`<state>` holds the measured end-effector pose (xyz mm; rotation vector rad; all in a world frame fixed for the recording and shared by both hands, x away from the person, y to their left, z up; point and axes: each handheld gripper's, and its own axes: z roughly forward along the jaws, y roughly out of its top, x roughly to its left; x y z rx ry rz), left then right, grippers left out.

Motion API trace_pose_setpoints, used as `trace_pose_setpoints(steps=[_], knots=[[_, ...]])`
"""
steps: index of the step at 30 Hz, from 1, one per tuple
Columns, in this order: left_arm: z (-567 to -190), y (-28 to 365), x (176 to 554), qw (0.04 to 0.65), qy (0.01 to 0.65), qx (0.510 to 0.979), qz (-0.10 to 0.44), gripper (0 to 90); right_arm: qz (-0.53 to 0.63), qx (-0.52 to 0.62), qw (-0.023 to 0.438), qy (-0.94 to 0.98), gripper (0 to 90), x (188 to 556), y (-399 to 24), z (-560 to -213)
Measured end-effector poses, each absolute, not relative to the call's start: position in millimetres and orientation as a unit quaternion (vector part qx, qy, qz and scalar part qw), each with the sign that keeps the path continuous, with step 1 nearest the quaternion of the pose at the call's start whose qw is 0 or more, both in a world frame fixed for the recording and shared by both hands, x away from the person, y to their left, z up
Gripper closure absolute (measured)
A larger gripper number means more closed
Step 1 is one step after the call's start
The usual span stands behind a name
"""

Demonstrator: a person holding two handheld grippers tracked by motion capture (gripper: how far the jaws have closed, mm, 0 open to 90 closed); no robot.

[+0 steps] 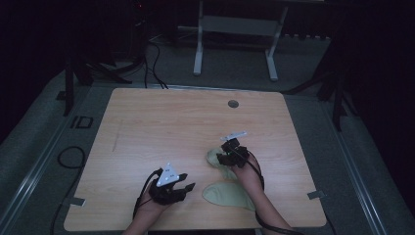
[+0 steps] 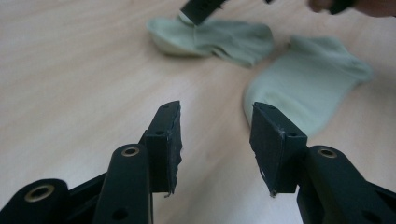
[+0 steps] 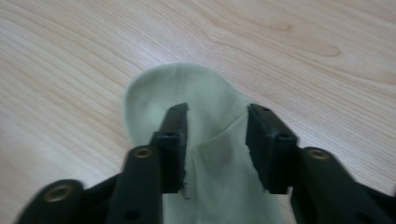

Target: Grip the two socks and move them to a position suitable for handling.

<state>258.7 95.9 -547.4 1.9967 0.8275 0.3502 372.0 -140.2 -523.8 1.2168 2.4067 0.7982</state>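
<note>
You worked at one wooden table [image 1: 161, 117], with one small round grey cap [image 1: 233, 104] set into its far edge. Two pale green socks lay on your right half of it. The nearer sock [image 1: 226, 194] rested flat near the front edge, just beside your right forearm. The farther sock [image 1: 215, 157] lay a little beyond it, its rounded toe pointing away from you.

You held two grippers, one in each hand. Your right gripper [image 3: 215, 126] stood directly over the farther sock with its jaws partly open; the fabric showed between the pads, but they did not squeeze it. Your left gripper [image 2: 215, 128] hung over bare wood to the left of the nearer sock, jaws likewise partly open, holding and touching nothing.
</note>
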Motion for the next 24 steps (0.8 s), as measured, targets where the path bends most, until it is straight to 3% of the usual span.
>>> trace_pose_setpoints(steps=[6, 14, 18, 24], knots=[[-536.1, 66.4, 289.7, 0.451, 0.327, 0.817, 0.149, 55.1, 0.298, 0.415, 0.147, 0.847, 56.2, 353.3, -149.9, -517.0], [-535.4, 29.2, 328.1, 0.412, 0.311, 0.838, 0.178, 67.3, 0.298, 0.405, 0.135, 0.854, 56.0, 336.0, -154.0, -536.6], [-548.9, 20.8, 344.8, 0.373, 0.324, 0.85, 0.183, 76.5, 0.283, 0.397, 0.136, 0.862, 59.2, 334.3, -149.2, -545.1], [-561.3, 18.4, 358.0, 0.329, 0.334, 0.865, 0.181, 80.3, 0.265, 0.384, 0.162, 0.869, 69.1, 332.5, -145.8, -551.6]])
